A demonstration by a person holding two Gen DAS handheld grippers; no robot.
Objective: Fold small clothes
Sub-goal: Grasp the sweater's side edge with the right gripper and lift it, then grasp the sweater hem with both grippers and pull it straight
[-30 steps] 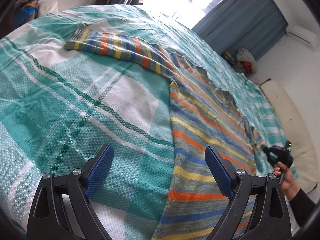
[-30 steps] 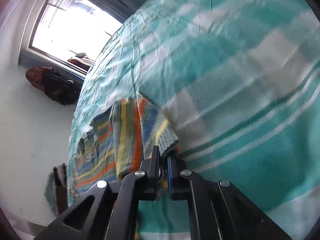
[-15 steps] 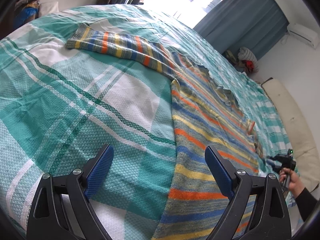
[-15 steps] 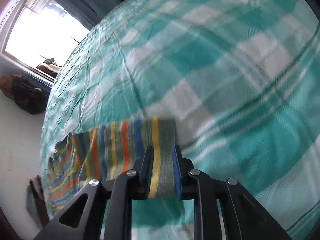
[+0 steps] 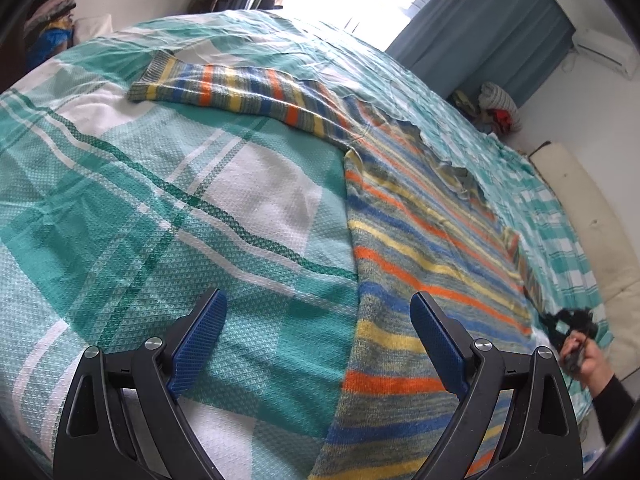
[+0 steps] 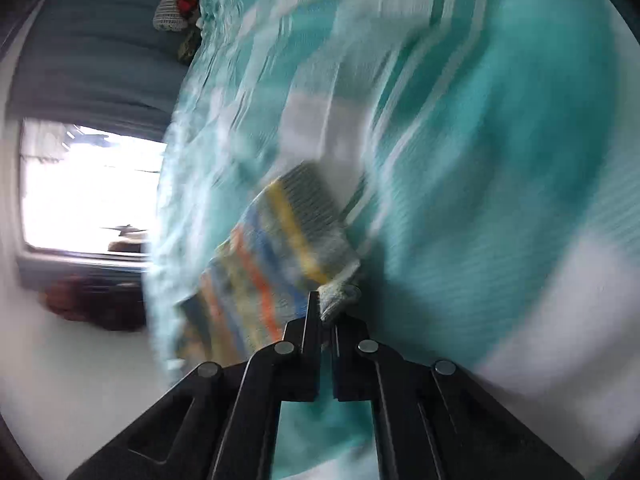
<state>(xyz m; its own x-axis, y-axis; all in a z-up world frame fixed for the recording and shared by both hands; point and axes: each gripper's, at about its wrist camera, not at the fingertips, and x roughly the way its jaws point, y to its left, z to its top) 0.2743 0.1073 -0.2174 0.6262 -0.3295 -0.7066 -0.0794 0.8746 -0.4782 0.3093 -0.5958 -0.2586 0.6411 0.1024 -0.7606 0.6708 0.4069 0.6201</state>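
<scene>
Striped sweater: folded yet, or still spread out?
Mostly spread: striped sweater lies flat on the bedspread, one sleeve outstretched; right gripper pinches the other cuff.

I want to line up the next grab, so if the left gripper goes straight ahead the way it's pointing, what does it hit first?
Most likely the teal plaid bedspread, just beside the left edge of the striped sweater. The open left gripper straddles that edge, so depth is hard to judge.

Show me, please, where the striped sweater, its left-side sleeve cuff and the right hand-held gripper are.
striped sweater (image 5: pixel 420 248), left wrist view, middle of the body.
sleeve cuff (image 5: pixel 154 78), left wrist view, ribbed end of the spread sleeve.
right hand-held gripper (image 6: pixel 327 312), right wrist view, between the fingertips, shut on the sweater's cloth.
</scene>
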